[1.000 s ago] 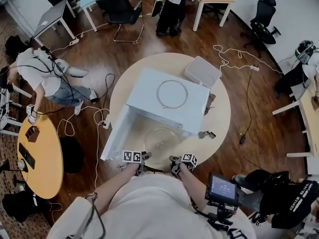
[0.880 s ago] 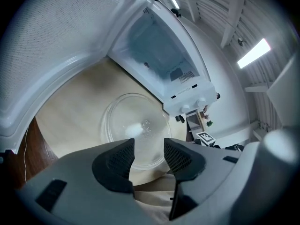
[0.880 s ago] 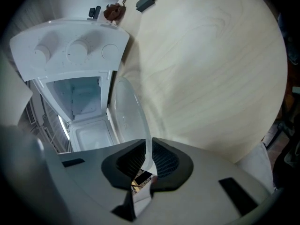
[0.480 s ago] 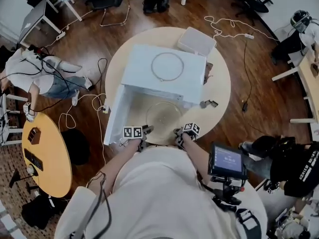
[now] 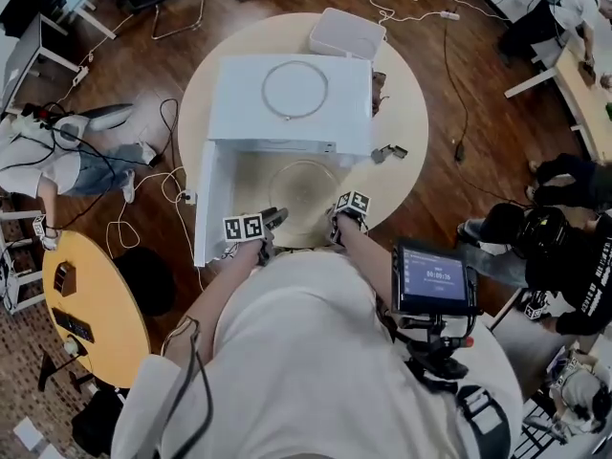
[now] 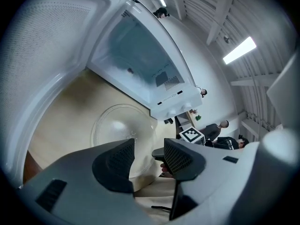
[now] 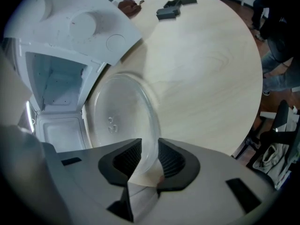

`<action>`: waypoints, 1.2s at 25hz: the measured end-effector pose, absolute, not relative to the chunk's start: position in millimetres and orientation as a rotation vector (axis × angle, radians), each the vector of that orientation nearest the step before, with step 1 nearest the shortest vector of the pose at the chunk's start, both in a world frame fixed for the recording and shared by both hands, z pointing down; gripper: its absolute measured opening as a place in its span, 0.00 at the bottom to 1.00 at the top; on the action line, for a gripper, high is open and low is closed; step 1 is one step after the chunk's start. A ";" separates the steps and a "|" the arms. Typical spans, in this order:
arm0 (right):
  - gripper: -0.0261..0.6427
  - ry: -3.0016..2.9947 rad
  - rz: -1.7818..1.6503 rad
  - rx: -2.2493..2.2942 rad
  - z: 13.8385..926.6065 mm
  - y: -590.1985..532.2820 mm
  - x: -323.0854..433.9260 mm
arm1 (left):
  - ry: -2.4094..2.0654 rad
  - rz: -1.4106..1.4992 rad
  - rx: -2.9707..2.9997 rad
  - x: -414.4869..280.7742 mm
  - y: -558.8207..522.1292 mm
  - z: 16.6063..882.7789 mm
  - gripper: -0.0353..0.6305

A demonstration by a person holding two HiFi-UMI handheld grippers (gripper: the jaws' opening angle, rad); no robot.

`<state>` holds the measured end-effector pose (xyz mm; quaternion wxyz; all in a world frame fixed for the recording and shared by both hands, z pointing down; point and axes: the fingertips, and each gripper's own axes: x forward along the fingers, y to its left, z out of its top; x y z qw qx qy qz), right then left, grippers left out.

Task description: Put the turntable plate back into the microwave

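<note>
On the round bench (image 5: 406, 132) the white microwave (image 5: 287, 103) stands with its door open, the glass turntable plate (image 5: 304, 187) lying just before its cavity. The fingers of the right gripper (image 7: 150, 161) have just been opening and sit loosely around the plate's near rim; on the left gripper (image 6: 149, 156) the fingers stand apart, empty
</note>
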<state>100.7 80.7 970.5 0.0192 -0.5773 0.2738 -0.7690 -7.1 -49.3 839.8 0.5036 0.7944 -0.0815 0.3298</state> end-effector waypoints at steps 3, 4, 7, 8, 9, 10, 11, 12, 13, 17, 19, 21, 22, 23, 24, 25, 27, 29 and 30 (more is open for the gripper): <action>0.26 0.916 -2.337 -1.919 959.6 75.0 102.6 | -0.156 0.764 1.925 -2.7 -50.8 828.7 0.33; 0.30 0.941 -2.310 -1.965 954.8 72.0 103.9 | -0.144 0.749 1.926 -2.1 -52.0 824.7 0.33; 0.36 0.990 -2.211 -2.104 937.0 66.1 114.7 | -0.104 0.701 1.916 2.2 -54.2 812.7 0.33; 0.36 1.010 -2.168 -2.157 929.9 65.4 121.3 | -0.088 0.686 1.914 5.0 -53.9 808.4 0.33; 0.36 1.042 -2.118 -2.214 921.9 63.5 128.0 | -0.072 0.671 1.915 7.2 -53.9 803.8 0.33; 0.36 1.092 -2.060 -2.273 912.5 59.8 133.7 | -0.058 0.658 1.919 8.4 -54.8 798.8 0.33; 0.36 1.160 -1.995 -2.335 902.0 54.2 138.1 | -0.046 0.645 1.927 8.7 -56.8 793.4 0.33; 0.36 1.236 -1.925 -2.395 890.5 47.7 141.2 | -0.036 0.631 1.936 8.5 -59.3 787.5 0.33; 0.36 1.312 -1.853 -2.450 877.9 41.3 143.4 | -0.026 0.615 1.946 8.4 -61.7 781.0 0.33; 0.36 1.543 -1.601 -2.589 826.9 24.0 144.3 | 0.024 0.545 1.967 11.7 -65.4 752.9 0.33; 0.36 1.634 -1.493 -2.632 809.2 16.7 137.0 | 0.054 0.509 1.966 11.2 -67.3 740.0 0.33; 0.36 1.695 -1.368 -2.700 789.4 9.9 130.4 | 0.084 0.475 1.968 11.1 -70.8 727.4 0.33; 0.36 1.712 -1.299 -2.727 778.8 6.0 127.9 | 0.098 0.458 1.971 11.6 -72.8 720.9 0.33; 0.36 1.720 -1.232 -2.744 768.2 2.3 125.7 | 0.112 0.445 1.977 11.9 -74.4 714.7 0.33; 0.36 1.718 -1.170 -2.753 757.6 -0.4 123.3 | 0.124 0.437 1.985 11.5 -75.3 709.4 0.33; 0.36 1.707 -1.114 -2.756 747.0 -1.8 121.1 | 0.135 0.433 1.999 10.3 -75.4 705.1 0.33; 0.36 1.673 -1.006 -2.751 724.4 -1.9 117.5 | 0.162 0.433 2.038 6.3 -73.4 696.1 0.33; 0.36 1.654 -0.891 -2.744 698.3 -2.6 116.8 | 0.197 0.424 2.089 4.9 -70.3 682.4 0.33; 0.36 1.651 -0.829 -2.742 684.1 -3.4 118.2 | 0.215 0.416 2.117 5.9 -69.2 675.3 0.33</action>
